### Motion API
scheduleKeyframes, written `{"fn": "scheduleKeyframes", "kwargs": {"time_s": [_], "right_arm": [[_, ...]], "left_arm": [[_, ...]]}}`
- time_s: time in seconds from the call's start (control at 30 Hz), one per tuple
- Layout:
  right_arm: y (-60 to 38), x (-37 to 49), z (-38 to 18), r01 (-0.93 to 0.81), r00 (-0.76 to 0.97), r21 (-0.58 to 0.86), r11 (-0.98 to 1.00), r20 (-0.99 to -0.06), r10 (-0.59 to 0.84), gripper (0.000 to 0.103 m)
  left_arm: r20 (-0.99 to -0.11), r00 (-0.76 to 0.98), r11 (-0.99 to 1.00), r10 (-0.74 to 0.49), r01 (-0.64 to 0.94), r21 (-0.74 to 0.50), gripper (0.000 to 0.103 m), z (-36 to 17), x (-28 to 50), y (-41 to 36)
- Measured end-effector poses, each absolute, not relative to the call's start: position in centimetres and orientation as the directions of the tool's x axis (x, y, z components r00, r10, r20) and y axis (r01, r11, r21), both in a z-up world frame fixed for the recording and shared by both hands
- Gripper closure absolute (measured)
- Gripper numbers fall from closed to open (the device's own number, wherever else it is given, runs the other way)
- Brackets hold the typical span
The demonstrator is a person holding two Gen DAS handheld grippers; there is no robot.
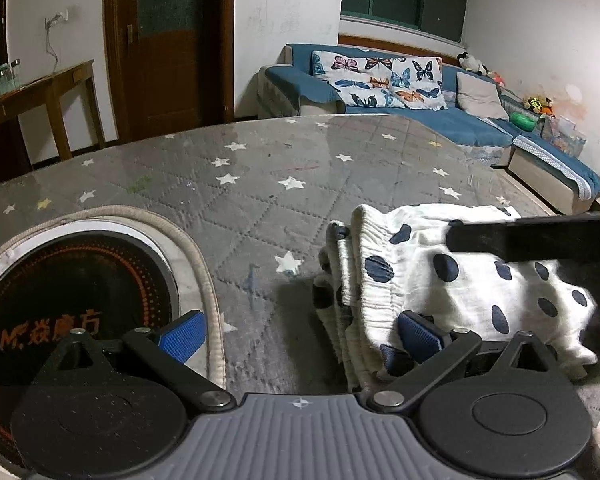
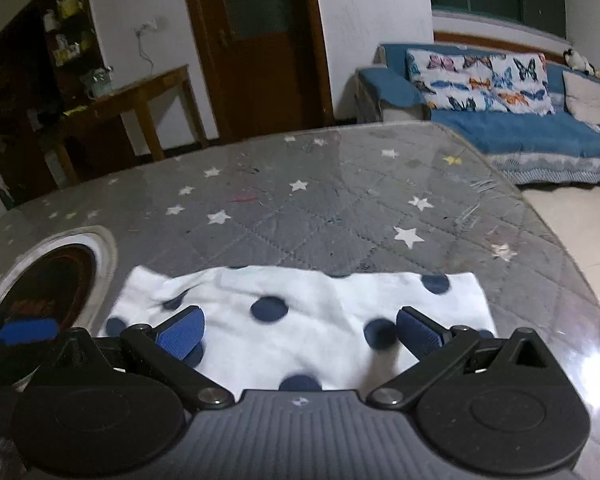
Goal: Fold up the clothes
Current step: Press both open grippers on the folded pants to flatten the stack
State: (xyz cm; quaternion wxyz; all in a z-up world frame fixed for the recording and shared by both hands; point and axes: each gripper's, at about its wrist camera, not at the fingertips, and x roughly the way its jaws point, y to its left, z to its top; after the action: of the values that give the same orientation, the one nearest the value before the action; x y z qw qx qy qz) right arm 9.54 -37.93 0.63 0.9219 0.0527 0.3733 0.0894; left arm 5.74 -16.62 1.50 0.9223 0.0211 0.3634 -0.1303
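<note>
Spotted garment folded on star-print table. Both grippers, left gripper and right gripper, spread wide, holding nothing. Likely final fold; next needs 2 near-edge pinches.

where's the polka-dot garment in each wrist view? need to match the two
Left wrist: the polka-dot garment lies folded at lower right, past the right finger of the open left gripper.
Right wrist: it lies low at centre, spread between the fingers of the open right gripper.
Shared landmark: the round black cooktop set in the table, left of the garment in both.
</note>
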Motion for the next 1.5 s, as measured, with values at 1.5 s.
{"fn": "scheduleKeyframes", "kwargs": {"time_s": [1.5], "right_arm": [[-34.7, 0.4, -0.8, -0.243, 0.747, -0.001, 0.970, -0.638, 0.187, 0.000]], "left_arm": [[-0.681, 0.692, 0.969, -0.239, 0.217, -0.120, 0.000, 1.9, 5.0, -15.0]]}}
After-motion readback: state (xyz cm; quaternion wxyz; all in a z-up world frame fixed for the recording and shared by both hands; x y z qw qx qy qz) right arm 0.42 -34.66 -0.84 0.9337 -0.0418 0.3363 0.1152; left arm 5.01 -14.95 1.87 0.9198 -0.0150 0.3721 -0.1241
